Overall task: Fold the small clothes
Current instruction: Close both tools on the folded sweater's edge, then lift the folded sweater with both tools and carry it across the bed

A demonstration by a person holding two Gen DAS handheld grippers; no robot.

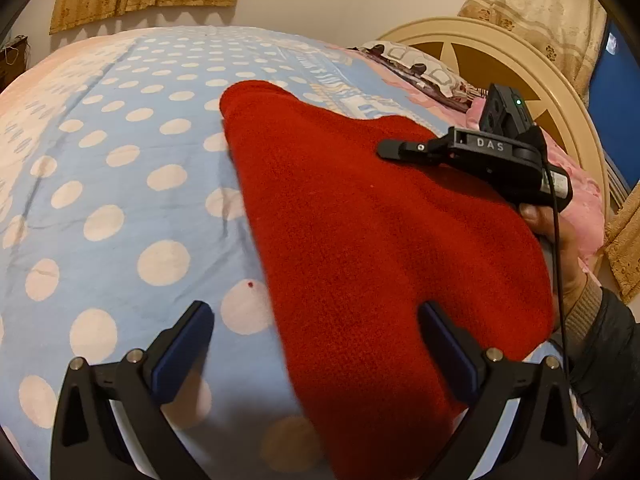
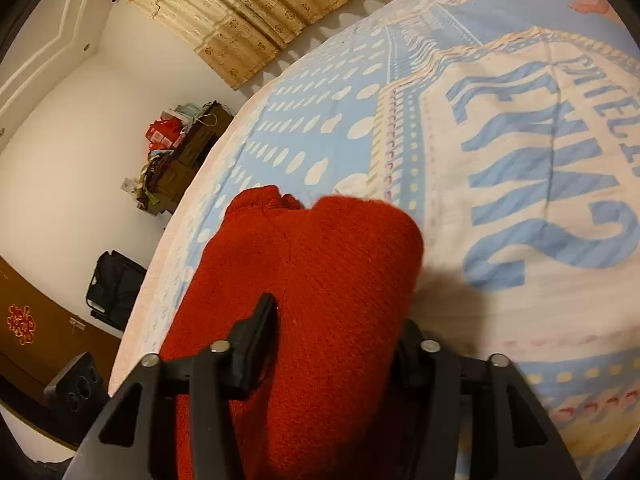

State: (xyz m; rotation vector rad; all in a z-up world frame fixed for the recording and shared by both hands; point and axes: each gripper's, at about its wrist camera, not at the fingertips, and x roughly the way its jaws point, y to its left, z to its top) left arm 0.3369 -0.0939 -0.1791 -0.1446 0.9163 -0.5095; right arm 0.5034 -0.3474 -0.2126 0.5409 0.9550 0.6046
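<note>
A red knitted garment (image 1: 360,220) lies spread on the bed, running from the far middle down to the near edge of the left wrist view. My left gripper (image 1: 316,344) hovers open over its near left edge; one finger stands over the sheet, the other over the knit. My right gripper (image 1: 386,149) reaches in from the right over the garment's far right part. In the right wrist view the red knit (image 2: 340,260) bulges up and fills the gap of the right gripper (image 2: 336,344), whose pads press its folded edge.
The bed is covered by a blue sheet with white dots (image 1: 120,184) and large lettering (image 2: 520,152). A pillow (image 1: 416,64) and round headboard (image 1: 500,40) stand at the far right. A hand and sleeve (image 1: 568,256) hold the right gripper. A black bag (image 2: 116,288) sits on the floor.
</note>
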